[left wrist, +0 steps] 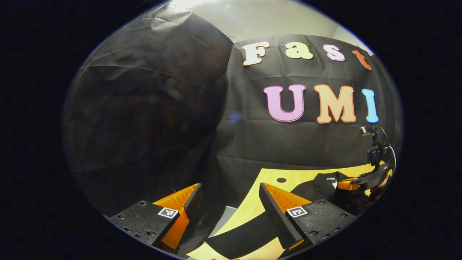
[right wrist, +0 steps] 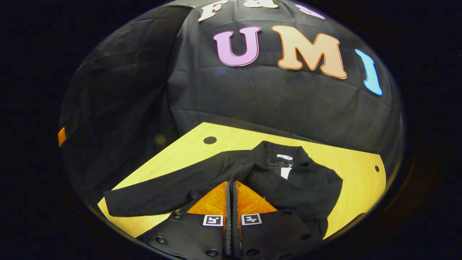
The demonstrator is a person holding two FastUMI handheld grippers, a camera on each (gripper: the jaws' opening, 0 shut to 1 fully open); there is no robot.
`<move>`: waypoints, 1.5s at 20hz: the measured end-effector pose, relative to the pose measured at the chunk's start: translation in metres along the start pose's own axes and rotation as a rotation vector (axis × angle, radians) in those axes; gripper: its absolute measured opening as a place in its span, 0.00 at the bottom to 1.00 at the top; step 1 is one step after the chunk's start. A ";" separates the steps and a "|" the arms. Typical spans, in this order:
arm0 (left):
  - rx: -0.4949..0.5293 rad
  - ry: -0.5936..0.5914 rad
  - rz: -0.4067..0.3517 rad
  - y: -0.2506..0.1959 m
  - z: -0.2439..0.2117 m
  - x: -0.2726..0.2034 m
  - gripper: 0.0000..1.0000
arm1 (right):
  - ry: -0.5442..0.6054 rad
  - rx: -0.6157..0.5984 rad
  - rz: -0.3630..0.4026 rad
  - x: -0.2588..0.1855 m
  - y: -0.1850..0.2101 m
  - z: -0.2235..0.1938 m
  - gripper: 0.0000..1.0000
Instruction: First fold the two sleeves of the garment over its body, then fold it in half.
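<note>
From my right gripper view I look down on the black garment [right wrist: 288, 180] lying on the yellow wooden table [right wrist: 357, 173]. Its collar and a white tag [right wrist: 285, 169] sit just ahead of my right gripper [right wrist: 230, 186], and one long sleeve [right wrist: 158, 195] runs out flat to the left of my fingers. The right gripper's orange fingers are pressed together with only a thin seam between them, their tips right at the cloth near the shoulder. I cannot tell whether any fabric is pinched in that seam.

My left gripper view gives the other side. My left gripper [left wrist: 231, 196] stands wide apart, nothing between the ribbed pads, and it hangs over the table's near corner. Beyond its right finger a black strip of the garment lies across the wood. Farther off to the right I see my right gripper from outside, low over the bunched body of the garment, with a cable looping above it.

A small dark hole [right wrist: 210, 140] marks the tabletop ahead of the sleeve, and another hole [right wrist: 376, 168] sits near the far right edge. Black cloth [right wrist: 274, 97] walls in the table behind.
</note>
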State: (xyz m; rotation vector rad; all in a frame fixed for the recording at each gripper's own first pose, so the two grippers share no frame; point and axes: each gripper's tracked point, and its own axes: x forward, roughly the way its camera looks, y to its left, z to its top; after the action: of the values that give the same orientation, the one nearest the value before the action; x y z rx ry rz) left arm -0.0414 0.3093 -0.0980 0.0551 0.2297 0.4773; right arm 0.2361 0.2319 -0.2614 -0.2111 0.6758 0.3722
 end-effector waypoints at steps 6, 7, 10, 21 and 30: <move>-0.061 0.199 0.026 0.028 -0.071 0.009 0.95 | 0.032 0.079 0.035 0.019 0.023 -0.003 0.03; -0.066 0.227 0.030 0.031 -0.083 0.010 0.95 | 0.012 0.098 0.031 0.022 0.024 0.003 0.26; -0.046 0.294 0.027 0.037 -0.116 0.010 0.95 | -0.055 0.095 -0.006 0.014 0.015 0.026 0.94; -0.147 0.652 -0.018 0.016 -0.241 0.011 0.96 | -0.022 0.010 -0.129 -0.026 -0.034 -0.008 0.94; -0.125 0.742 0.005 0.007 -0.272 0.003 0.97 | 0.000 0.059 -0.186 -0.044 -0.064 -0.021 0.97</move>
State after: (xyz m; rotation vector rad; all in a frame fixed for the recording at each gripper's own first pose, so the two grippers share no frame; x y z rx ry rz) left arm -0.1049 0.3162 -0.3621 -0.2496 0.9262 0.5014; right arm 0.2182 0.1555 -0.2441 -0.2163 0.6604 0.1740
